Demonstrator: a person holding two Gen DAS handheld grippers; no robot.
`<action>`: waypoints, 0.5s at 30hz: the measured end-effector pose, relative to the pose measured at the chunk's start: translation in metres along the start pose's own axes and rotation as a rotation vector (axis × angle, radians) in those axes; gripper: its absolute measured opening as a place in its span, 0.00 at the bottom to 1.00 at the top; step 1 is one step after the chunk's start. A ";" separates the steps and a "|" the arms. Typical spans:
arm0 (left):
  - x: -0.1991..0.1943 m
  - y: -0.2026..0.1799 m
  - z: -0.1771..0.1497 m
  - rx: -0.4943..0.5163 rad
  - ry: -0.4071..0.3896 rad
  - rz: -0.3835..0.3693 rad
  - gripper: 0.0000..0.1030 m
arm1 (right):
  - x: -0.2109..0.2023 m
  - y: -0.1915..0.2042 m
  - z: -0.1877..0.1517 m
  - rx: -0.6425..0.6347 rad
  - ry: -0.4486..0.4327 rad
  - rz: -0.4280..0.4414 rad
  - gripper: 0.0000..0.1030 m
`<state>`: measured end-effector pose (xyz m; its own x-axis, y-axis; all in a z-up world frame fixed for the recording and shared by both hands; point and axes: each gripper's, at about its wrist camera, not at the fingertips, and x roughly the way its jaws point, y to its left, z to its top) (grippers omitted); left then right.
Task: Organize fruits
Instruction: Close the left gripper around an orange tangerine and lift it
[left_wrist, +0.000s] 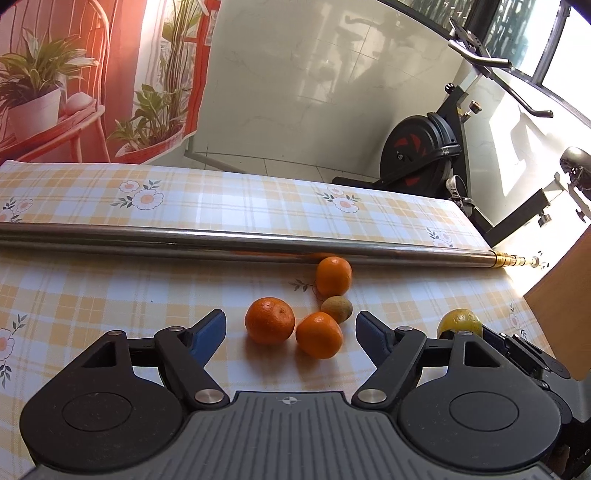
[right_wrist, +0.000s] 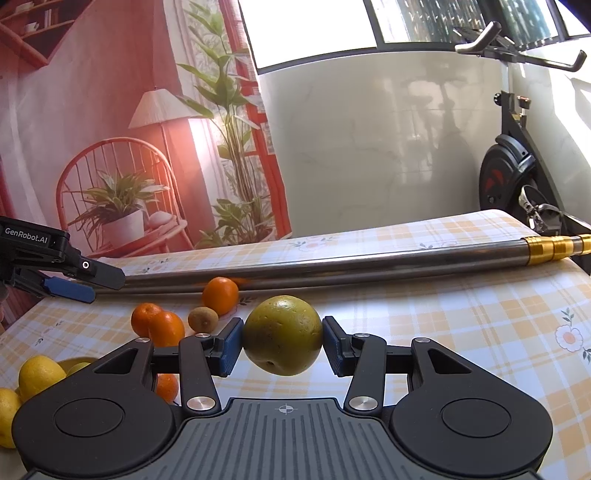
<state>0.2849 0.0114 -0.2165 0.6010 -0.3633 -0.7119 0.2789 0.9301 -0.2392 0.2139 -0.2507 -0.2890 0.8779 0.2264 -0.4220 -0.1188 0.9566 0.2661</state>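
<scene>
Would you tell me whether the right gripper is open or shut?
Shut: the right gripper presses both blue pads against the yellow-green fruit.

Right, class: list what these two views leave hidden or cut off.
- Right wrist view: a small orange is mostly hidden behind the right tool.
- Right wrist view: the yellow fruits are cut by the left edge; their container is unclear.
- Left wrist view: the greenish fruit is half hidden by the tool's arm.

left claw (left_wrist: 291, 328): tilted down, blue pads spread wide with nothing between them.
right claw (right_wrist: 282, 341): nearly level, both blue pads pressed tight on a held fruit, lifted.
</scene>
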 end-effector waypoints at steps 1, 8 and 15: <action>0.000 0.000 -0.002 -0.006 0.005 -0.005 0.74 | 0.000 0.000 0.000 0.000 0.000 0.002 0.42; 0.004 -0.005 -0.012 0.001 0.048 -0.039 0.70 | -0.001 0.000 0.001 0.003 -0.001 -0.002 0.42; 0.010 0.010 -0.001 -0.118 0.016 0.039 0.70 | -0.001 -0.001 0.001 0.002 -0.002 0.004 0.42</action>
<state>0.2927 0.0175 -0.2270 0.5977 -0.3266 -0.7321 0.1648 0.9438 -0.2865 0.2135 -0.2516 -0.2884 0.8781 0.2303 -0.4194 -0.1215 0.9552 0.2699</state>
